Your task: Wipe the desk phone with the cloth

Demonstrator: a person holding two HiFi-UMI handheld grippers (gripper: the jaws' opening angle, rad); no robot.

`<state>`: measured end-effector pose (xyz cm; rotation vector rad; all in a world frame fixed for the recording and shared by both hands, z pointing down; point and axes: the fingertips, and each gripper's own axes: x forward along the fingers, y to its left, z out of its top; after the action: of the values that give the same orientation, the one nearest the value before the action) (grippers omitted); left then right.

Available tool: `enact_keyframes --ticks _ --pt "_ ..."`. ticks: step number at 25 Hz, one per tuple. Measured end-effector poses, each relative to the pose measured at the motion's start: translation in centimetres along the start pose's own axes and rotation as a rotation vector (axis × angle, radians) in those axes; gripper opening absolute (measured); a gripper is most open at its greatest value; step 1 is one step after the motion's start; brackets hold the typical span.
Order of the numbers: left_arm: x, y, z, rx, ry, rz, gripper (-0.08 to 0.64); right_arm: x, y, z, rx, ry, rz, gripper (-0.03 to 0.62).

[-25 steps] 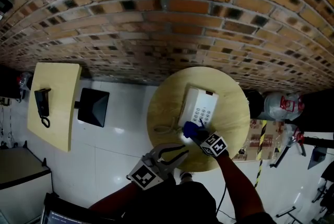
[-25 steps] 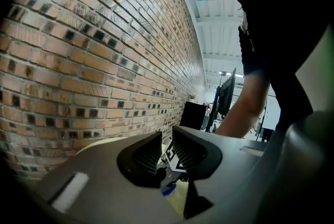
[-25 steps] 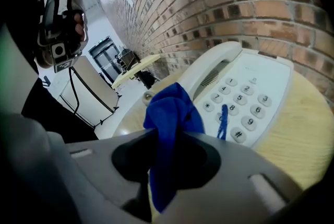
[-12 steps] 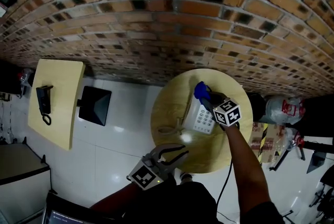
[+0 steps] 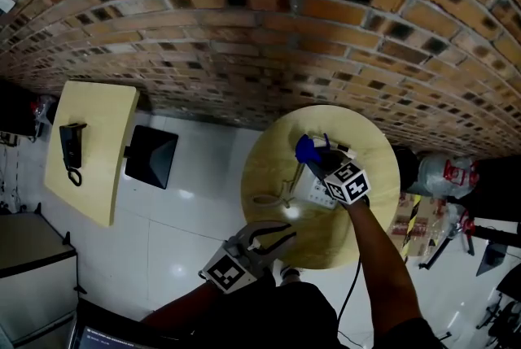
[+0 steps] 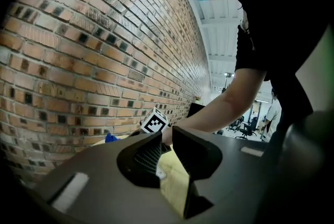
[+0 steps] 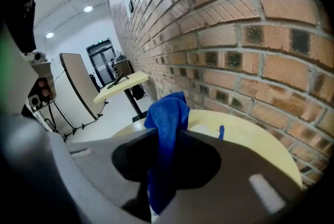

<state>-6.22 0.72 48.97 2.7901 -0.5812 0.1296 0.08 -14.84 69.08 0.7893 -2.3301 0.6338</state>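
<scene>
The right tool (image 7: pixel 167 152) pinches the blue cloth (image 7: pixel 168 113) over the white desk phone (image 5: pixel 312 191) on the round counter (image 5: pixel 264 168). The cloth may touch the phone, but that is hard to see. The left tool (image 5: pixel 271 237) hangs by the counter's edge, jaws slightly apart, empty.

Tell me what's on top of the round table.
A white desk phone, with the right gripper holding a blue cloth over it. The gripper and arm cover part of the phone.
</scene>
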Motion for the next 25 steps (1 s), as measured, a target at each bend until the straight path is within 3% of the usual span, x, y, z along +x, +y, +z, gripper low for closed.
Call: enact_keyframes --ticks 8,13,19,25 --pt "0.9 -0.9 -0.1 -0.004 0.005 -0.027 0.066 1.6 10.4 -7.4 0.015 0.076 0.139 0.083" --pt "1.6 -1.7 -0.4 -0.01 0.015 -0.045 0.066 2.0 12.6 -10.8 0.032 0.119 0.167 0.083" --pt "2.7 -3.2 -0.5 0.005 0.018 -0.08 0.066 -2.8 8.3 -9.5 0.055 0.03 0.054 0.083" --pt "3.8 -4.9 -0.4 0.012 0.027 -0.117 0.066 -10.6 -1.9 -12.5 0.165 -0.005 -0.172 0.083"
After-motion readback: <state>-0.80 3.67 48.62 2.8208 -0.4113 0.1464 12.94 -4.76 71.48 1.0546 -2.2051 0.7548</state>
